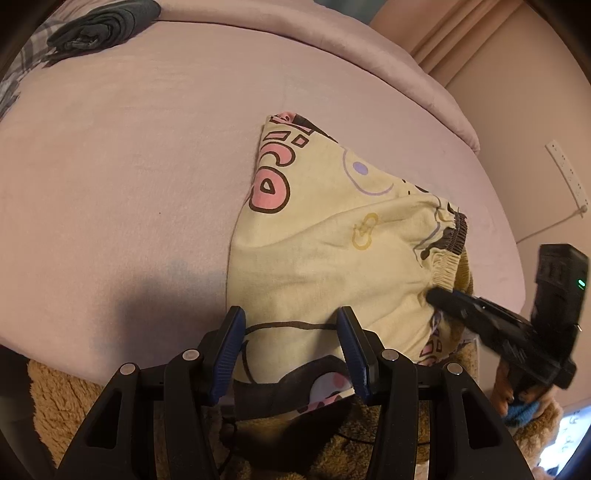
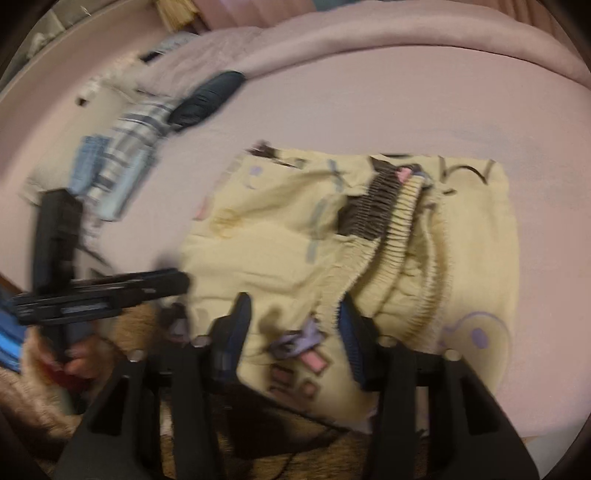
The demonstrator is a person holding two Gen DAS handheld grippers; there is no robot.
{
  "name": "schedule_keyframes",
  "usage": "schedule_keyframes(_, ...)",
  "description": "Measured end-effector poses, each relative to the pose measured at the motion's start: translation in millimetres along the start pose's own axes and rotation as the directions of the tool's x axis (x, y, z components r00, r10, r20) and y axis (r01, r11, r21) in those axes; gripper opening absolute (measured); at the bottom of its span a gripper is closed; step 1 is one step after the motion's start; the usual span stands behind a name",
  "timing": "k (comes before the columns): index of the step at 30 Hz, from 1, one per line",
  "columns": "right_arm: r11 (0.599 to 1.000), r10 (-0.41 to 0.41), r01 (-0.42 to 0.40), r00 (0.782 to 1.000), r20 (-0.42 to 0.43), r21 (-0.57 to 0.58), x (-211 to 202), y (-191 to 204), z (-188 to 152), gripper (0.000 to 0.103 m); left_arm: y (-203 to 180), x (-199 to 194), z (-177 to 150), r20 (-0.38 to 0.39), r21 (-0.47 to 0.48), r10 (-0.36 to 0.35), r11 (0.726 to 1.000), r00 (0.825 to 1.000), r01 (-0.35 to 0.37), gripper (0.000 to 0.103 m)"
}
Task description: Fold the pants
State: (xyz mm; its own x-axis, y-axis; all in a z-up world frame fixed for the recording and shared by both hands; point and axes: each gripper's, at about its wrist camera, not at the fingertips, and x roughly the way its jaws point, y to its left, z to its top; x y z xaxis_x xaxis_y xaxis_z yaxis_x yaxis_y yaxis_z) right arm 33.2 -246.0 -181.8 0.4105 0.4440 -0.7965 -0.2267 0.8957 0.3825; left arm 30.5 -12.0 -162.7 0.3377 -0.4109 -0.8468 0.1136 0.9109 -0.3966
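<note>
Pale yellow printed pants (image 1: 325, 236) lie folded on the pink bed sheet (image 1: 129, 166), their elastic waistband (image 1: 448, 254) at the right. My left gripper (image 1: 291, 325) is open, its blue pads either side of the near hem of the pants. My right gripper shows in the left wrist view (image 1: 439, 297) as a dark finger tip resting by the waistband. In the blurred right wrist view the right gripper (image 2: 293, 314) is open over the near edge of the pants (image 2: 424, 266), and the left gripper (image 2: 177, 282) reaches in from the left.
A dark rolled garment (image 1: 99, 26) and a plaid cloth (image 2: 133, 147) lie at the far side of the bed. A tan fleece blanket (image 1: 55, 398) lies along the bed's near edge. A power strip (image 1: 569, 177) hangs on the wall at the right.
</note>
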Motion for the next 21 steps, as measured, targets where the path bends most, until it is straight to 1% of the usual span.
schedule_keyframes(1,0.999,0.018,-0.018,1.000,0.006,0.051,1,-10,0,0.008,0,-2,0,0.000,0.002,-0.003,1.000,1.000,0.003,0.050)
schedule_keyframes(2,0.995,0.046,-0.047,0.999,0.017,0.084,-2,-15,-1,0.006,0,-3,0,0.002,0.005,-0.005,1.000,1.000,0.005,0.050)
schedule_keyframes(3,0.993,0.055,-0.058,0.998,0.034,0.099,-7,-18,-2,0.005,0,-5,0,0.004,0.007,-0.012,1.000,1.000,0.012,0.050)
schedule_keyframes(5,0.994,0.032,-0.041,0.995,0.095,0.097,-25,-18,-6,0.005,-1,-10,0,0.007,0.009,-0.032,0.999,0.999,0.032,0.050)
schedule_keyframes(9,0.993,0.038,-0.054,0.987,0.154,0.105,-54,-21,-12,0.006,-4,-13,3,0.014,0.033,-0.048,0.998,0.999,0.048,0.050)
schedule_keyframes(10,0.992,0.044,-0.061,0.988,0.151,0.110,-57,-23,-15,0.006,-4,-9,4,0.005,0.040,-0.045,0.998,0.999,0.045,0.050)
schedule_keyframes(11,0.992,0.045,-0.060,0.991,0.126,0.113,-55,-27,-18,0.006,-4,-5,4,-0.009,0.042,-0.037,0.998,0.999,0.038,0.050)
schedule_keyframes(12,0.992,0.030,-0.043,0.994,0.105,0.121,-49,-30,-18,0.006,-4,2,3,-0.032,0.044,-0.023,0.999,0.999,0.024,0.050)
schedule_keyframes(13,0.990,0.014,-0.022,0.998,0.057,0.140,-37,-36,-22,0.006,-4,7,3,-0.048,0.046,-0.013,0.999,0.999,0.015,0.050)
schedule_keyframes(14,0.988,0.026,-0.031,0.999,0.035,0.154,-30,-41,-24,0.005,-3,11,2,-0.060,0.049,-0.006,0.999,0.998,0.009,0.050)
schedule_keyframes(16,0.982,0.050,-0.055,0.998,0.034,0.180,-22,-44,-26,0.003,-1,17,2,-0.068,0.053,0.005,0.999,0.998,-0.001,0.050)
schedule_keyframes(17,0.984,0.034,-0.040,0.999,0.038,0.171,-23,-41,-25,0.003,-1,16,2,-0.066,0.054,0.004,0.999,0.998,-0.001,0.050)
schedule_keyframes(20,0.996,-0.055,0.052,0.998,0.044,0.078,-30,-15,-23,0.012,1,16,4,-0.072,0.047,-0.004,0.999,0.997,0.007,0.050)
schedule_keyframes(21,0.996,-0.069,0.067,0.997,0.044,0.052,-32,-10,-23,0.022,2,17,5,-0.075,0.042,-0.008,0.999,0.997,0.011,0.050)
